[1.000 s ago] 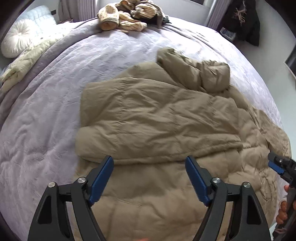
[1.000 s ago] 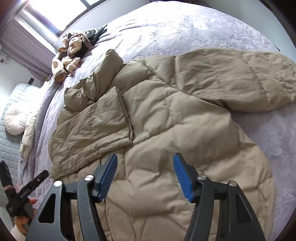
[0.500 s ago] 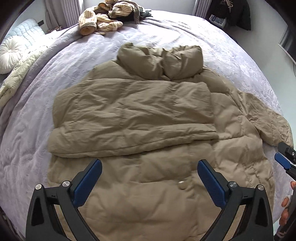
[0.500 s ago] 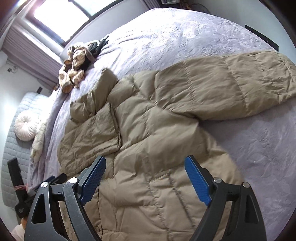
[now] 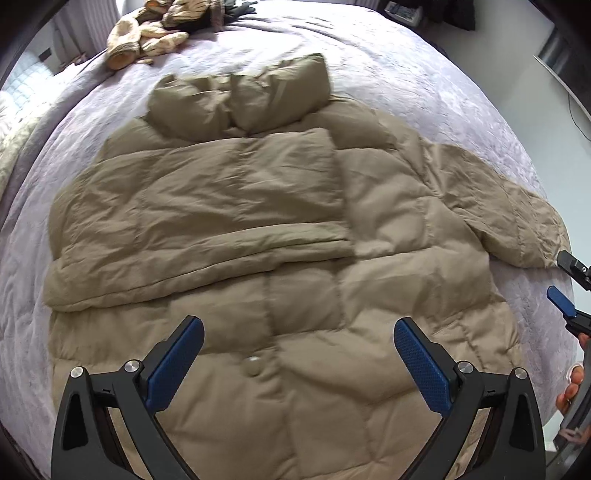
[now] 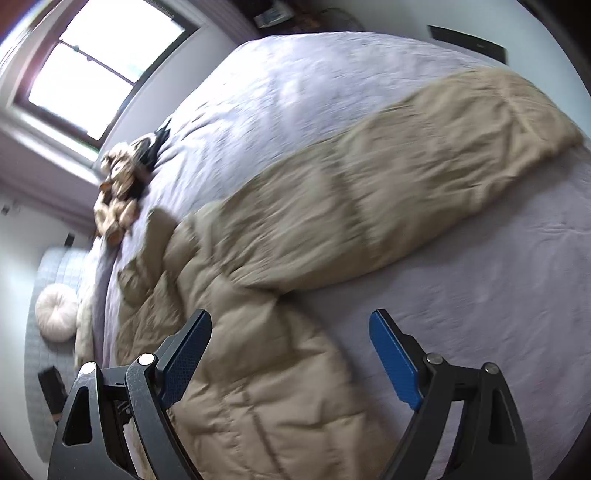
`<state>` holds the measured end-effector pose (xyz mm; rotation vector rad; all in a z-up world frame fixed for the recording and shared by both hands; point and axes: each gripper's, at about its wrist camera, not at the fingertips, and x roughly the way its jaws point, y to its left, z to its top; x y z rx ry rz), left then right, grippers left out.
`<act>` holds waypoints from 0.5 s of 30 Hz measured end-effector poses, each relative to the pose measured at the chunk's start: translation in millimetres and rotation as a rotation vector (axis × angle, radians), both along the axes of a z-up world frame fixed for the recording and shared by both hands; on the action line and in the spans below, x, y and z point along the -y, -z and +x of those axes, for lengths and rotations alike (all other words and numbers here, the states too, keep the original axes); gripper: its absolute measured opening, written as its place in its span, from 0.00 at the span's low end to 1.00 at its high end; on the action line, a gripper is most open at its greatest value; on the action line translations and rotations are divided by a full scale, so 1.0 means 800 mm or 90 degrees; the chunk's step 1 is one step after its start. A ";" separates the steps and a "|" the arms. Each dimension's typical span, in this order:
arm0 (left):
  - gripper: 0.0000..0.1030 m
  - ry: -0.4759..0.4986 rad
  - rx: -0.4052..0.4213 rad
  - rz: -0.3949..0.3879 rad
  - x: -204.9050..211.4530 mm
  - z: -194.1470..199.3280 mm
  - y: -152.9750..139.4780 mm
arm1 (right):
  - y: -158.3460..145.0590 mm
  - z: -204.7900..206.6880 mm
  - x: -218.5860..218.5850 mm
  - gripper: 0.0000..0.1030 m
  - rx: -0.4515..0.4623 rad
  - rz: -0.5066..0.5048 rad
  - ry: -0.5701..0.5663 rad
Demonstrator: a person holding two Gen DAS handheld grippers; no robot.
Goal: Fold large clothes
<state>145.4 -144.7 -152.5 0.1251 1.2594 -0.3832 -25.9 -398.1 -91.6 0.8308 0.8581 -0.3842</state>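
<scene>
A tan puffer jacket (image 5: pixel 295 236) lies spread on a lilac bedspread (image 5: pixel 424 74), collar at the far end. One sleeve is folded across its chest (image 5: pixel 207 229); the other sleeve (image 6: pixel 388 177) stretches out sideways over the bed. My left gripper (image 5: pixel 298 334) hovers open above the jacket's lower front near a snap button (image 5: pixel 253 359), nothing between its blue pads. My right gripper (image 6: pixel 290 332) is open above the jacket's side edge below the outstretched sleeve, holding nothing. The right gripper's tip (image 5: pixel 570 280) shows at the right edge of the left wrist view.
A heap of striped beige clothes (image 5: pixel 155 29) lies at the far end of the bed. A round white cushion (image 6: pixel 55 312) sits beside the bed on a quilted surface. A window (image 6: pixel 99 62) is behind. Dark clothing hangs at the far right (image 5: pixel 436 11).
Both grippers have shifted sideways along the jacket towards the outstretched sleeve, and both jaws have spread wider. The right view now faces the extended sleeve. The jacket lies as before.
</scene>
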 end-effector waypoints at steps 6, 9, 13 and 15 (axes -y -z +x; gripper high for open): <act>1.00 0.025 -0.011 -0.004 0.041 0.005 0.005 | 0.016 -0.035 0.067 0.87 -0.027 0.027 0.079; 1.00 0.035 -0.015 -0.006 0.059 0.008 0.007 | 0.032 -0.053 0.108 0.87 -0.023 0.074 0.136; 1.00 0.043 -0.013 -0.005 0.076 0.012 0.008 | 0.049 -0.074 0.159 0.87 0.022 0.129 0.230; 1.00 0.043 -0.016 -0.006 0.080 0.014 0.010 | 0.060 -0.079 0.181 0.87 0.051 0.164 0.268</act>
